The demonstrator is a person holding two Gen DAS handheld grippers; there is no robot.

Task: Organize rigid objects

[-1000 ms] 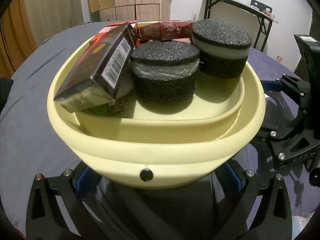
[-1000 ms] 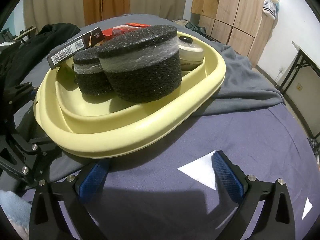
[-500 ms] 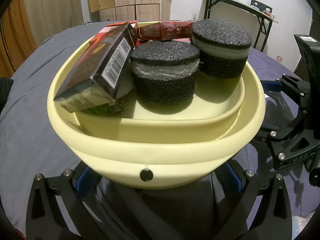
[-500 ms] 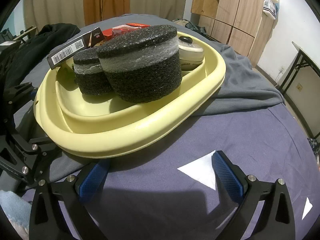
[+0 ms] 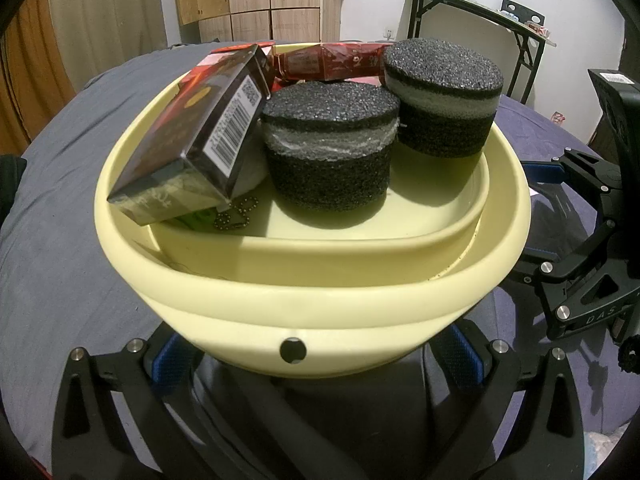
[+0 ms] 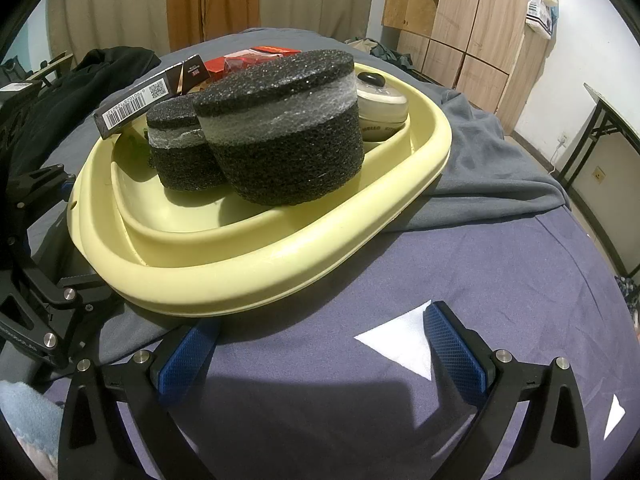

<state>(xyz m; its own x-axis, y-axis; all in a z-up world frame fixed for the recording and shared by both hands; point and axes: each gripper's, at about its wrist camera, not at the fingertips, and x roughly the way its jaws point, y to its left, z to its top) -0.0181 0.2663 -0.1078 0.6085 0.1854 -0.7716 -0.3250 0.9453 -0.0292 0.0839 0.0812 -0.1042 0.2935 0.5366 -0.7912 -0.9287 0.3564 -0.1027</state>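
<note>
- Left claw (image 5: pixel 316 364): fingers spread wide, empty, straddling the near wall of the yellow basin (image 5: pixel 312 304).
- Right claw (image 6: pixel 320 348): likewise released (over the bed (image 6: pixel 500 280)).
- Basin holds 2 foam cylinders (image 5: pixel 330 148), barcoded box (image 5: pixel 196 136); advisably grip the rim squarely, lift level.

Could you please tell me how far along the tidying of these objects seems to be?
Mostly done, it seems: two black foam cylinders, a dark barcoded box and a red packet sit in the pale yellow plastic basin. Both tongs, left and right, are open and empty. Nothing loose shows on the purple cloth.
</note>
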